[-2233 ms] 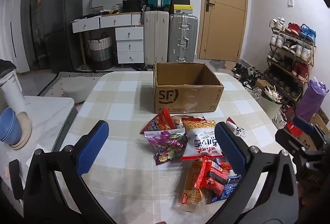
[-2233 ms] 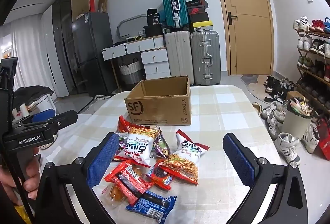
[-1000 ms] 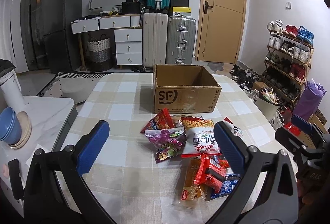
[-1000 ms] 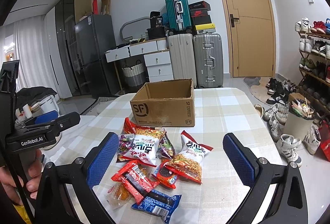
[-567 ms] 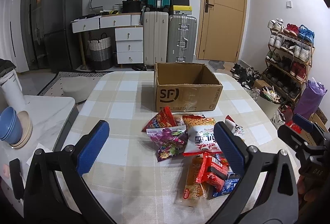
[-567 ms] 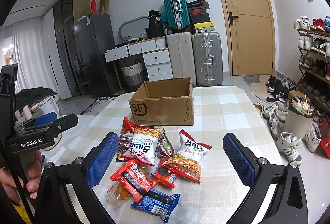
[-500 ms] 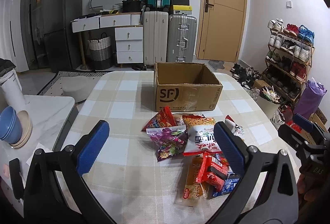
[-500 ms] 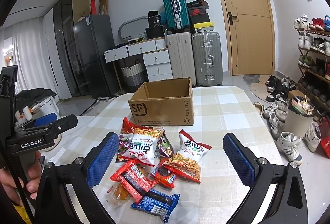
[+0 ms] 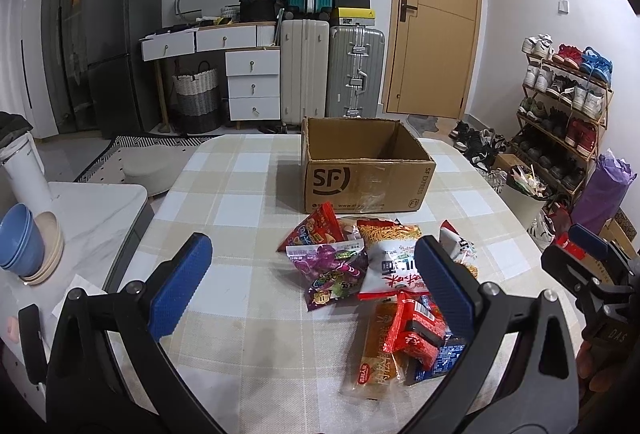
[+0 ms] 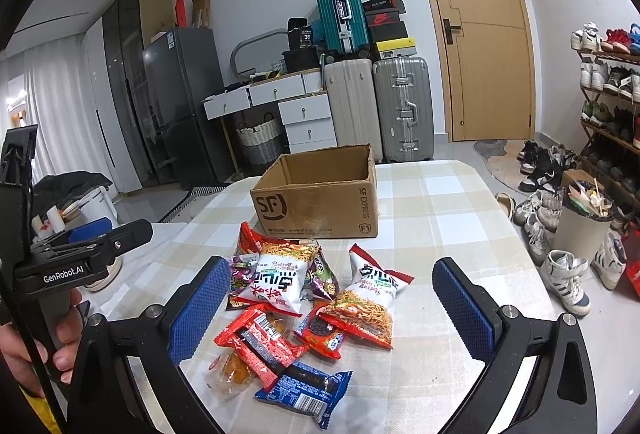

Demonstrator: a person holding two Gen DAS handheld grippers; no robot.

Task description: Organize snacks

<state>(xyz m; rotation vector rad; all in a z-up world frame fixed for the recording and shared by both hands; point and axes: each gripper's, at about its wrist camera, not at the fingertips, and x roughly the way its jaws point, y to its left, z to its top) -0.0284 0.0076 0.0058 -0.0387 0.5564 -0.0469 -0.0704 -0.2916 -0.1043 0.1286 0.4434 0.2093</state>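
Observation:
An open brown SF cardboard box (image 9: 366, 176) (image 10: 320, 206) stands on the checked table (image 9: 240, 190) (image 10: 448, 218). In front of it lies a heap of snack packets: a purple bag (image 9: 328, 266), a white noodle bag (image 9: 394, 266) (image 10: 280, 278), a second noodle bag (image 10: 370, 298), a red wrapper (image 9: 414, 330) (image 10: 260, 342) and a blue packet (image 10: 306, 390). My left gripper (image 9: 312, 290) is open, above the table just left of the heap. My right gripper (image 10: 332, 310) is open, above the near side of the heap. Each gripper shows at the edge of the other's view.
A white side table (image 9: 80, 210) with stacked bowls (image 9: 24, 246) stands to the left. Suitcases (image 9: 332, 74), drawers and a fridge line the back wall. A shoe rack (image 9: 568, 102) and a bin (image 10: 580, 226) stand right of the table.
Both views have drifted only slightly. The snacks and the box have not moved. Both grippers stay open.

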